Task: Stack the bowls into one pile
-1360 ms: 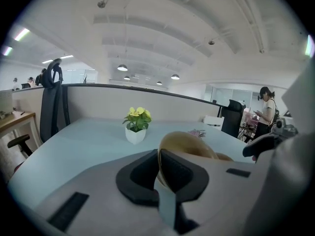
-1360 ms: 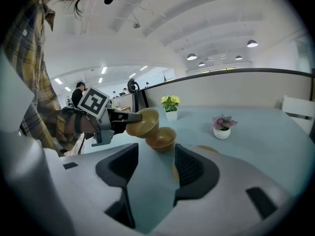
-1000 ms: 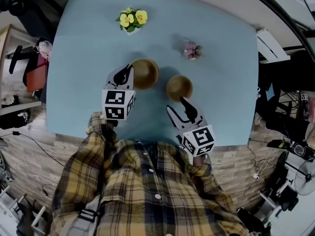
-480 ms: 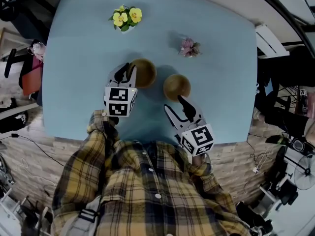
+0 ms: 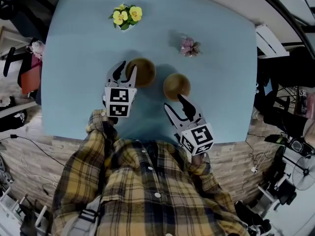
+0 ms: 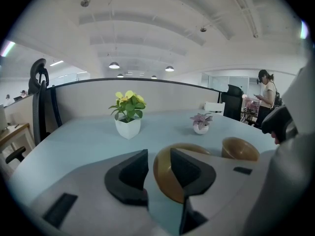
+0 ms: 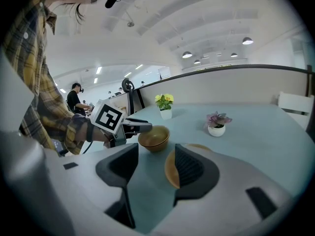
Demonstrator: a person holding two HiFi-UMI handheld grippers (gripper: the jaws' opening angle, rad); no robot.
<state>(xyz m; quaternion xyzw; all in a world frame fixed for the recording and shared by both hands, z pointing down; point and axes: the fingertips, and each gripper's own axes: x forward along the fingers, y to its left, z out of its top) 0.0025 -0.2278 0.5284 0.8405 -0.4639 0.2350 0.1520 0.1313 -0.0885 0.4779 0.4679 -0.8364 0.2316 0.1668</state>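
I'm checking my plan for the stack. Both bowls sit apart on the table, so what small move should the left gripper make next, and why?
Probably close the left gripper on the near rim of the left bowl. Its jaws have just been opening and now straddle that rim, one outside and one inside, without pressing it. The right bowl stands apart, not yet stacked.

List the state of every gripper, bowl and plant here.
left gripper: jaws have just been opening, astride the left bowl rim, not gripping.
right gripper: open, empty.
left bowl: upright on the table, unstacked.
right bowl: upright, unstacked, untouched.
yellow flower pot: upright.
pink plant pot: upright.
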